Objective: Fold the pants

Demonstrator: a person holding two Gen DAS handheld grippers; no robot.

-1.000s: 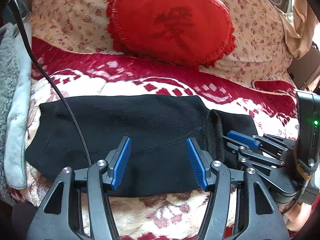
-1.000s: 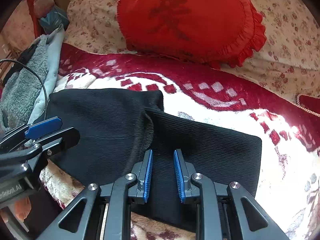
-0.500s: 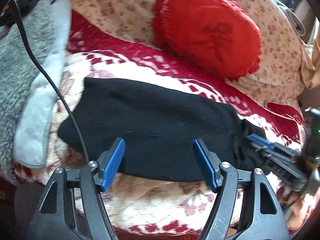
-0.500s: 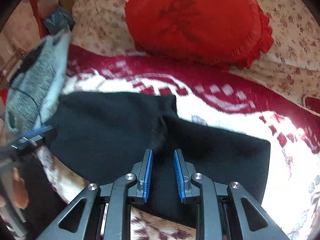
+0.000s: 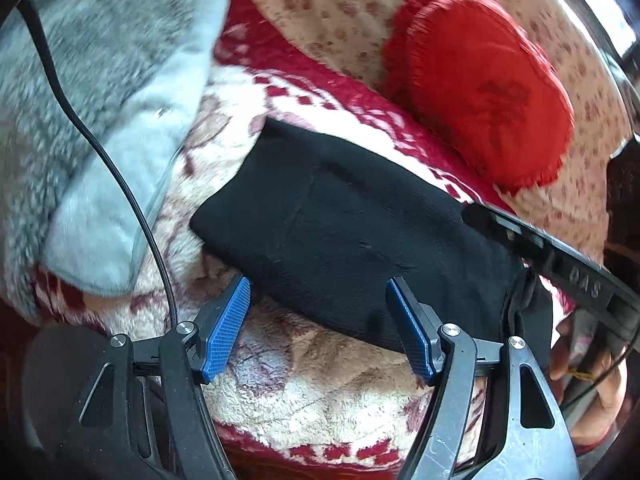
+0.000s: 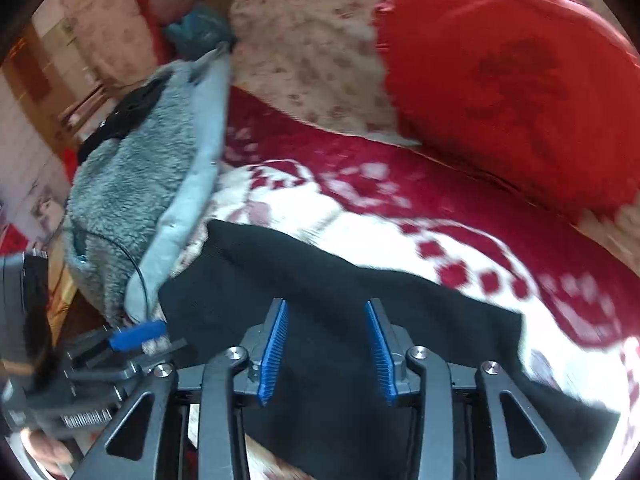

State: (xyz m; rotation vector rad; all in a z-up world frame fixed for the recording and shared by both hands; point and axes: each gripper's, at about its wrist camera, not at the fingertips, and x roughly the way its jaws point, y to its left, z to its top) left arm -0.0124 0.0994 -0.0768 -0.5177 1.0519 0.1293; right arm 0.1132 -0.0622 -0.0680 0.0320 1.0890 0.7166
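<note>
The black pants (image 5: 340, 232) lie folded into a long band on the red and white fleece blanket (image 5: 320, 380). My left gripper (image 5: 318, 292) hangs open over the band's near edge close to its left end, with nothing between the pads. In the right wrist view the pants (image 6: 420, 312) stretch across the lower half of the picture. My right gripper (image 6: 326, 308) hovers above their middle with its jaws opening; the pads press on no cloth. The right gripper's body (image 5: 560, 256) crosses the right side of the left wrist view. The left gripper's blue pad (image 6: 136, 330) shows at lower left.
A red heart-shaped pillow (image 5: 488, 92) leans on floral bedding (image 5: 320, 20) behind the pants. A grey fleece garment (image 5: 80, 100) is piled at the left, with a black cable (image 5: 100, 148) across it. A hand (image 5: 600, 400) holds the right gripper at the lower right.
Both grippers have slid left along the pants. The left jaws widened early on, the right jaws spread apart in the last half second. The left view has rolled.
</note>
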